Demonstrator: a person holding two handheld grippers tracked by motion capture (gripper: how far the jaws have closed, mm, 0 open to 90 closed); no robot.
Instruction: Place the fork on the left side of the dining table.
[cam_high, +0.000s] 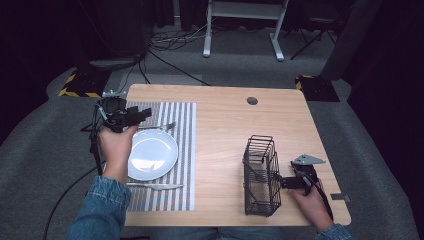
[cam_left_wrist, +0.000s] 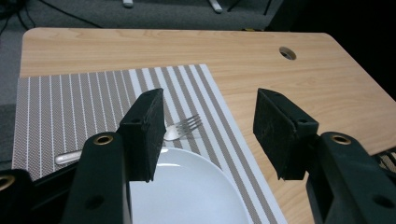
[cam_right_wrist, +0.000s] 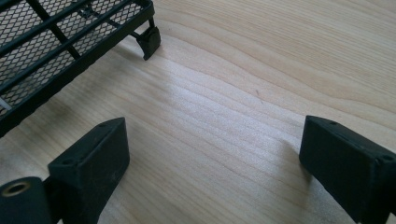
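Two tools: left tool (cam_left_wrist: 208, 135) and right tool (cam_right_wrist: 212, 175) are both gaping wide, gripping nothing.
Risk: left tool is hovering over plate (cam_high: 152, 154); dropping could be knocking fork (cam_high: 159, 127) askew.

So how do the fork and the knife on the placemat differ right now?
The fork lies beyond the plate, on its far side; the knife lies on the near side. The fork angles slightly, the knife runs nearly straight across. Both are silver and rest flat on the striped placemat, untouched.

Empty claw (cam_left_wrist: 210, 135) above fork (cam_left_wrist: 180, 128), plate (cam_left_wrist: 191, 191)
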